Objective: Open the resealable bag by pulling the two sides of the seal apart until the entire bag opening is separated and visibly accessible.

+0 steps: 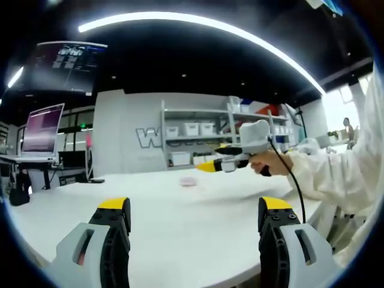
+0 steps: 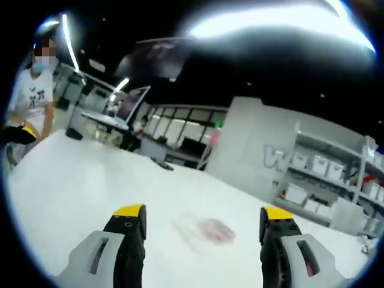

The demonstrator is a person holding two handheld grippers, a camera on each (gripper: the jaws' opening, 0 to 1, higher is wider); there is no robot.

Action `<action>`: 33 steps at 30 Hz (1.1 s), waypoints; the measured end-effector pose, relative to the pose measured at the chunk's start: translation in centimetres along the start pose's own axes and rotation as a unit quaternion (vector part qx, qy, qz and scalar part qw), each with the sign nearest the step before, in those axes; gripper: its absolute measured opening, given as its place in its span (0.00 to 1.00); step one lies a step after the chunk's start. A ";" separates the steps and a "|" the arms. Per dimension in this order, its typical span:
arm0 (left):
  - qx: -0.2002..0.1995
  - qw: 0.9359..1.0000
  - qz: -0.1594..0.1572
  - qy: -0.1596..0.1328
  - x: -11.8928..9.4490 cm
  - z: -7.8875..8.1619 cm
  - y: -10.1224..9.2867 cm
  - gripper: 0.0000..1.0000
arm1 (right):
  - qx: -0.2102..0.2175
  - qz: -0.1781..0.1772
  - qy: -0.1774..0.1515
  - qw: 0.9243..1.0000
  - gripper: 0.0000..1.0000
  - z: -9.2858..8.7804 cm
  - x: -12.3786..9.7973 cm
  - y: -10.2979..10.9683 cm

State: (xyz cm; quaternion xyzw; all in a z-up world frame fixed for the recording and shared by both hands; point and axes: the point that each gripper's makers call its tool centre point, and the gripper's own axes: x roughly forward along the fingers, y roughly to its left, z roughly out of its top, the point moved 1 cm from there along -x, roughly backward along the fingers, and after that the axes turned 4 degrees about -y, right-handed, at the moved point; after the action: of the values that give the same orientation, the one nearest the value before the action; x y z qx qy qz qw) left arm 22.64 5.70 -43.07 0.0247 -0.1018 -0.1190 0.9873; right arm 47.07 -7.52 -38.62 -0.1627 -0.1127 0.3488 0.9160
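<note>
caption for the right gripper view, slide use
Open right gripper hovers above the white table, jaws framing the resealable bag lying flat ahead.

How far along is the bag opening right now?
Nothing looks done yet. The resealable bag lies flat on the white table, untouched. Both grippers are open and empty: the right gripper hovers facing the bag, the left gripper is farther back. Gripping and pulling the seal apart all remains.

Bright ceiling strip light [image 1: 198, 24] glaring; right gripper view motion-blurred; fisheye bending edges; table [image 1: 180, 222] washed out.
</note>
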 end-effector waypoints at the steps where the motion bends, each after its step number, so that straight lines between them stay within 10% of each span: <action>1: 0.000 1.000 0.001 -0.001 0.0 0.0 0.0 0.87 | 0.002 0.000 -0.002 1.000 0.77 0.1 -0.1 0.0; 33: -0.001 1.000 0.007 -0.005 -0.4 0.3 0.4 0.87 | 0.110 -0.005 -0.013 0.994 0.74 0.3 -4.5 0.3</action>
State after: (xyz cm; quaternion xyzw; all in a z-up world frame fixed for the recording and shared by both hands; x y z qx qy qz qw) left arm 22.30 6.15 -42.84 0.0226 -0.1064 -0.1126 0.9877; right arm 43.50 -10.33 -38.85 -0.0562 -0.0867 0.3566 0.9285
